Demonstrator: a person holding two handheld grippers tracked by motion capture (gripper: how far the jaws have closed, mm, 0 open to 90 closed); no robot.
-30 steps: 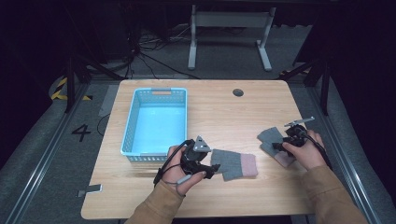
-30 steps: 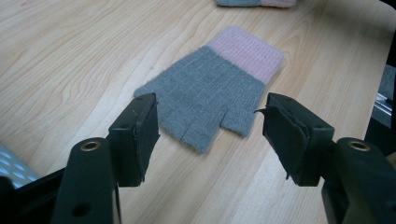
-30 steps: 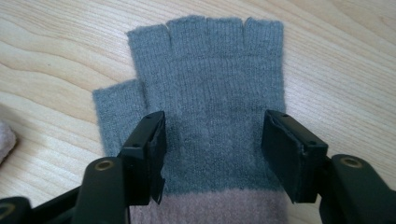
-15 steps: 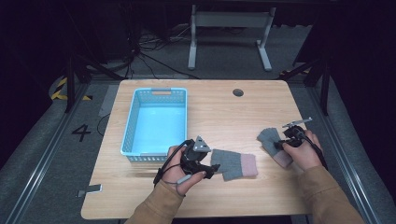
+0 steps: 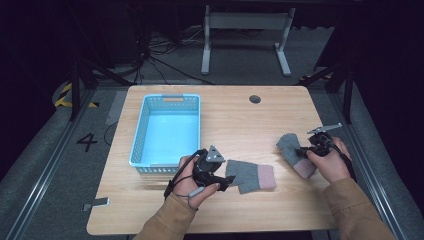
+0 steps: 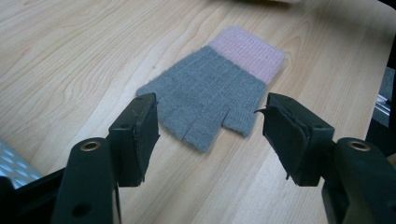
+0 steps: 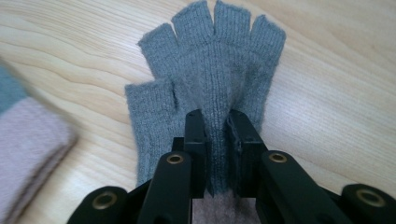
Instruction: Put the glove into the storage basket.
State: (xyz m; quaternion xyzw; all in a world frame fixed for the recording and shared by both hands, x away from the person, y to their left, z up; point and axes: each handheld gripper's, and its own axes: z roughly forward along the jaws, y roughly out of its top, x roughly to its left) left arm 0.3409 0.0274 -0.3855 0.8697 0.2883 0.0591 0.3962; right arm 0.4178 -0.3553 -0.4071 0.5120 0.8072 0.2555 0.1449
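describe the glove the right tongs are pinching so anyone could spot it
On the wooden table, look right of the blue basket, near the right edge. The grey fingerless glove with a pink cuff there is pinched in the right tongs; its twin lies flat and free before the open left tongs.

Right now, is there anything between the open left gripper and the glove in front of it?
Nothing visible. The left gripper has its jaws spread wide, and the grey glove with a pink cuff lies flat on bare table just ahead of them, its finger ends nearest the jaws.
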